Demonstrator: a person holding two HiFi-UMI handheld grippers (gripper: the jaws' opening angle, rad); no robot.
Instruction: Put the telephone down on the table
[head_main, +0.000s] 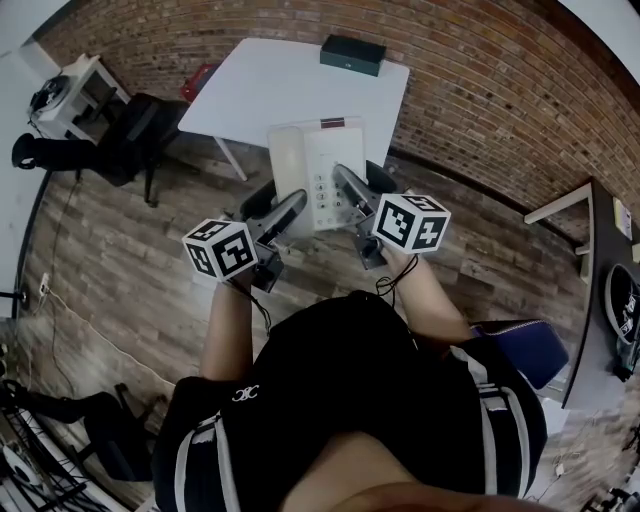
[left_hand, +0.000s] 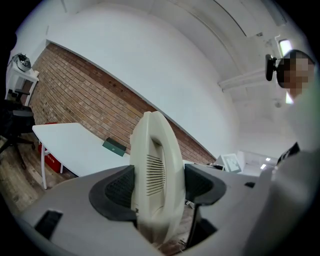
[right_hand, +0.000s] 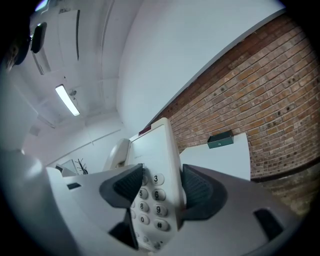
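Observation:
A cream desk telephone (head_main: 316, 172) with a keypad and handset hangs in the air in front of the white table (head_main: 250, 80), held between both grippers. My left gripper (head_main: 298, 205) is shut on its left edge; the left gripper view shows the telephone (left_hand: 155, 175) edge-on between the dark pads (left_hand: 117, 189). My right gripper (head_main: 345, 188) is shut on its right side, and the right gripper view shows the telephone's (right_hand: 152, 165) number keys between the pads (right_hand: 200, 190). The table (right_hand: 220, 160) lies beyond.
A dark green box (head_main: 352, 54) lies at the far edge of the table. A black office chair (head_main: 135, 135) stands left of it, a red bin (head_main: 200, 78) underneath. The brick wall (head_main: 480, 90) runs behind. A dark desk (head_main: 600, 290) is at the right.

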